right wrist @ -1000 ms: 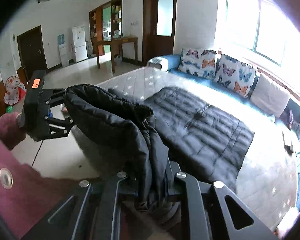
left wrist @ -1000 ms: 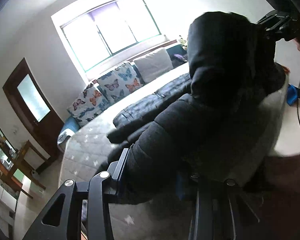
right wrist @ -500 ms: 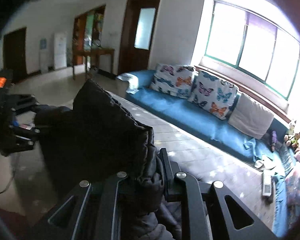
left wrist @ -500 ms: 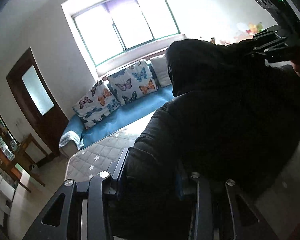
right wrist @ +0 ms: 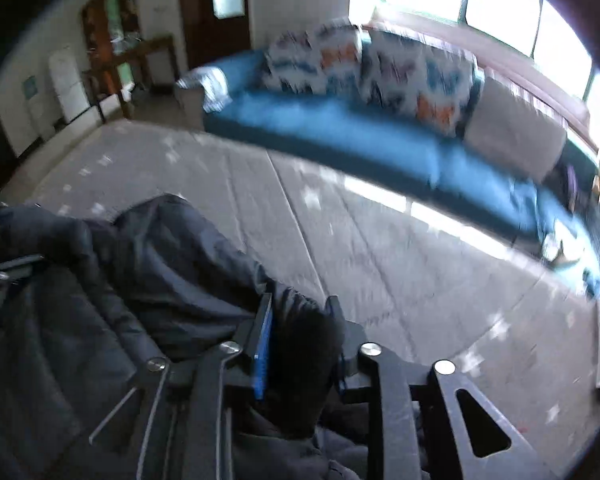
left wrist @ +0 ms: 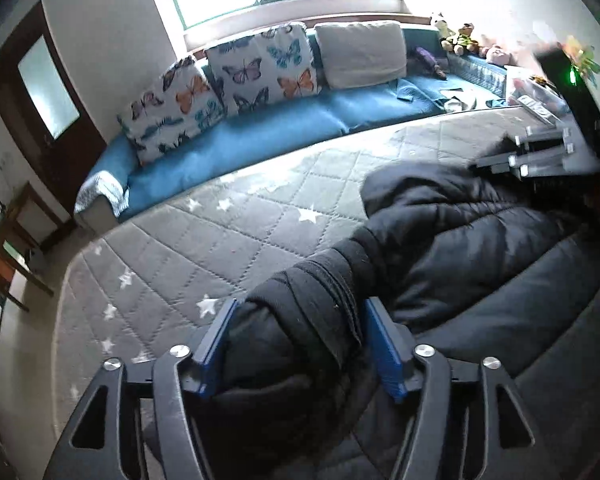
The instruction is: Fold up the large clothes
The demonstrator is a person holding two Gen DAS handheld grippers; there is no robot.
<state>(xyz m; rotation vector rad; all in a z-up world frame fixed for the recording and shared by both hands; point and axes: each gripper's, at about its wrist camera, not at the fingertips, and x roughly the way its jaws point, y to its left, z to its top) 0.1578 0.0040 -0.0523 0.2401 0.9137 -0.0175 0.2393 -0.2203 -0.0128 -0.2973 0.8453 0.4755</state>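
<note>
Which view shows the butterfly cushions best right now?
Left wrist: both butterfly cushions sit sharp on the blue sofa, prints clear. The right wrist view shows them too, but smeared by motion blur.

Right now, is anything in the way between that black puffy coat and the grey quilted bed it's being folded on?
Nothing visible. The black coat lies directly on the quilted mattress, gripped by the left gripper and the right gripper. The mattress beside it looks bare.

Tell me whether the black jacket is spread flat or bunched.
Bunched: the black jacket lies in puffy heaps on the mattress, gathered in both grippers.
</note>
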